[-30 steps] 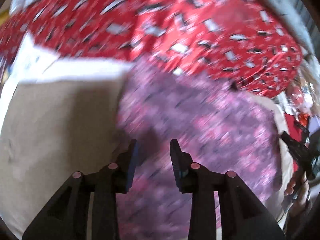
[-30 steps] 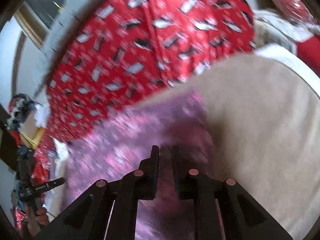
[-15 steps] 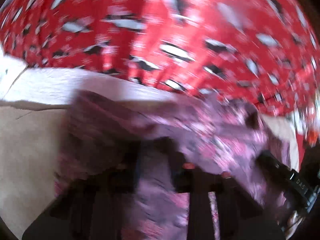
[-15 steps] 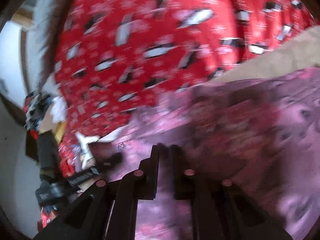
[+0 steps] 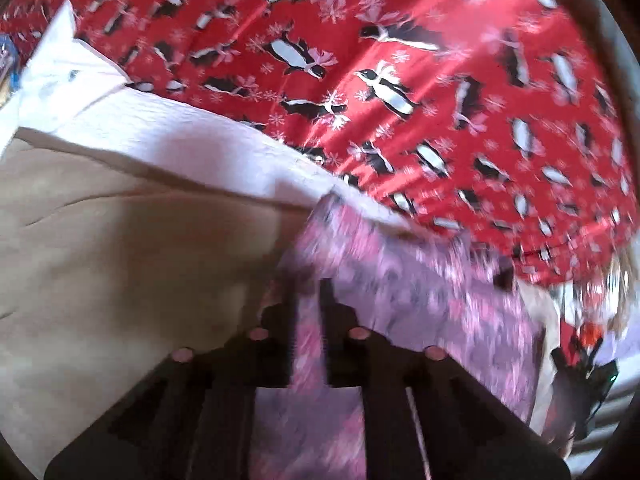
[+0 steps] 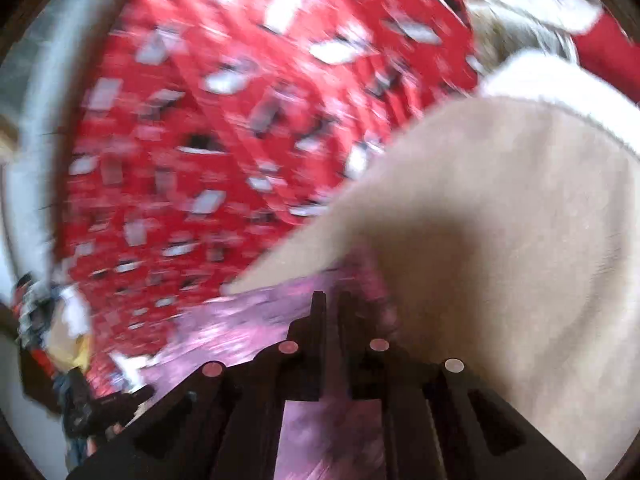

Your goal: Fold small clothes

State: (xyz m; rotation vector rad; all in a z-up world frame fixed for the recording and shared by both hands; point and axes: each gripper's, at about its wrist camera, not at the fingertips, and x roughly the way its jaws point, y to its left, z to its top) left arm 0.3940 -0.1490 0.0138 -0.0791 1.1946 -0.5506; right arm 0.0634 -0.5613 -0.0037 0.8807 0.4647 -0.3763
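Purple patterned garment [image 5: 432, 304] is lying across a beige cover [image 5: 120, 264], stretched between the two grippers. In the left wrist view, the cloth is running up between the jaws of the left gripper [image 5: 309, 300] and spreading away to the right of them; the beige cover is showing to the left of the jaws, and a red penguin-print blanket [image 5: 400, 80] is filling the area beyond them. The left jaws are opening at this moment, with a strip of the garment lying between them; the blur makes it uncertain whether the pads are pressing on the cloth.

In the right wrist view, the right gripper [image 6: 332, 308] is standing with its jaws nearly clenched, and they are parting slightly. Purple cloth is showing in the narrow gap and spreading to the left of the jaws, so the gripper appears to be pinching an edge of the garment. The beige cover is lying to the right of these jaws.

Progress judgement: the fold appears to be in mid-course. The garment is looking bunched and uneven rather than squared, so at least one fold appears carried over and not yet flattened. Remaining work is likely releasing both edges, smoothing, and any further folds.
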